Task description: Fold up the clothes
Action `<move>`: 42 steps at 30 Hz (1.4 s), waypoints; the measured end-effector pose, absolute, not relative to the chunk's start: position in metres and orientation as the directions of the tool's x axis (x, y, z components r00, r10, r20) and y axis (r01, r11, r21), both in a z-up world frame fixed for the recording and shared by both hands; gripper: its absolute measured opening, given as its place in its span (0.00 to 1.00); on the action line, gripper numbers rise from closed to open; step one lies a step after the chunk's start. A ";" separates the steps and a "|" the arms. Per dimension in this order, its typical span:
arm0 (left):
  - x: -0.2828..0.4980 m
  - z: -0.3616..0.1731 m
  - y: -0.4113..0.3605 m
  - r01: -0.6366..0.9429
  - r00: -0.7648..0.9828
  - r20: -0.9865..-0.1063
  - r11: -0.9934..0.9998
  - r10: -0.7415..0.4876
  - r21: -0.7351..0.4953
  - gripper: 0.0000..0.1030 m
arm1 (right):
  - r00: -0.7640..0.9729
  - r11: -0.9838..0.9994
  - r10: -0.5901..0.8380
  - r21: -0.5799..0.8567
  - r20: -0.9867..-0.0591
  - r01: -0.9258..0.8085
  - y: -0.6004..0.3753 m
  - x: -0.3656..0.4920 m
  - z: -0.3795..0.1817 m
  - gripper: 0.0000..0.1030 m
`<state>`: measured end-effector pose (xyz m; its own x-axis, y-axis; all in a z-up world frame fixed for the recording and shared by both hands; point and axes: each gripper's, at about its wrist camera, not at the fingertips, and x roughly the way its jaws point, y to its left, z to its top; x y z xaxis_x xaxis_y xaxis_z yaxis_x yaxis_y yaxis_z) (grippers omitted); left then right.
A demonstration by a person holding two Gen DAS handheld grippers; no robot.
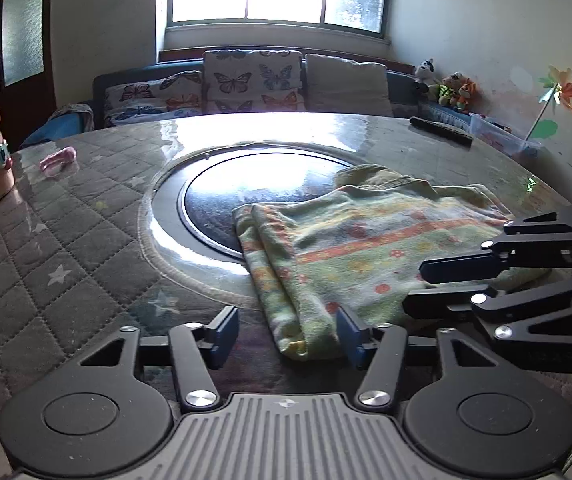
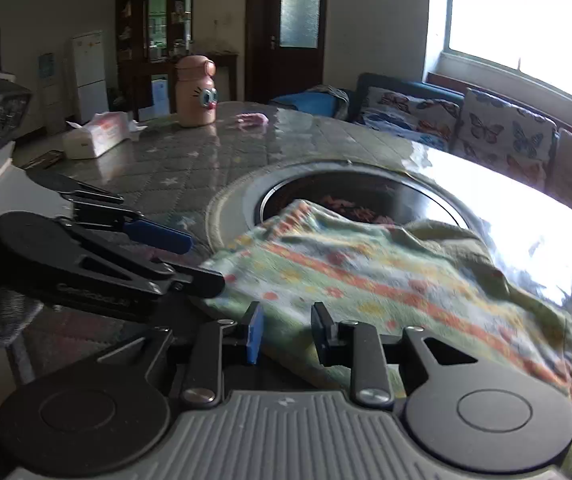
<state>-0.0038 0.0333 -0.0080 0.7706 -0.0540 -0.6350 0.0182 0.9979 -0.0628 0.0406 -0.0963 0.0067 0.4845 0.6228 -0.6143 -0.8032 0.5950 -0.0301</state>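
Garment: a small, soft, flowery garment [image 1: 366, 240] in green with orange bands, already folded over on itself, lying on the desk [image 1: 86, 240] with its far part over the dark round inset [image 1: 214, 200] in the middle.
Left gripper: the left gripper [image 1: 286, 336] has its jaws apart; the near folded corner of the cloth lies between the blue pads, which do not press on it.
Right gripper: the right gripper [image 2: 286, 332] has its jaws a little apart over the near edge of the cloth; cloth shows in the gap, yet no pad seems to pinch it (motion blur makes this less than certain).
Position: in the left wrist view the right gripper lies over the garment's right side; in the right wrist view the left gripper sits at its left corner.
Handling: likely light and limp; it will sag and drape from any point lifted, and the layers may slide apart on the glossy desk.
Where to hold: the two corners of one edge, pinching all layers together, so that the fold stays square.
Risk: catching only the top layer would undo the fold (the left edge shows two layers side by side).
Stage: judged well along, with one fold done.
Nearby: a pink bottle [image 2: 196, 92] and a tissue box [image 2: 98, 134] stand well apart from the garment.
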 end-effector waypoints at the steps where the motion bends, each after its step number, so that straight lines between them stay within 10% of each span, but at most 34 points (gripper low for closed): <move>1: -0.003 -0.008 0.035 0.012 0.769 -0.637 0.998 -0.052 -0.066 0.64 | 0.480 0.585 0.628 -0.035 -0.613 -0.810 -0.094 0.039 0.008 0.27; 10: -0.001 -0.004 0.053 -0.044 0.769 -0.638 0.996 -0.020 -0.084 0.81 | 0.427 0.494 0.650 -0.079 -0.629 -0.866 -0.069 0.029 0.009 0.36; 25: 0.011 0.008 0.080 -0.085 0.778 -0.625 0.976 -0.062 -0.203 0.79 | 0.420 0.405 0.622 -0.187 -0.661 -0.895 -0.039 0.017 -0.004 0.35; 29: 0.024 0.008 0.076 -0.070 0.760 -0.638 0.960 -0.125 -0.271 0.79 | 0.425 0.419 0.628 -0.176 -0.652 -0.891 -0.040 0.019 -0.001 0.10; 33: 0.039 0.005 0.076 -0.084 0.734 -0.651 0.926 -0.193 -0.369 0.79 | 0.413 0.446 0.665 -0.112 -0.622 -0.888 -0.051 0.024 0.013 0.07; 42: 0.065 -0.009 0.080 -0.158 0.677 -0.653 0.800 -0.339 -0.579 0.48 | 0.389 0.479 0.729 0.015 -0.564 -0.878 -0.089 0.030 0.040 0.06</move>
<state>0.0651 0.0799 -0.0090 0.6766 -0.3394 -0.6534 -0.1580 0.7998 -0.5791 0.0295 -0.0886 0.0402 0.3887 0.7289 -0.5636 -0.8776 0.4793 0.0145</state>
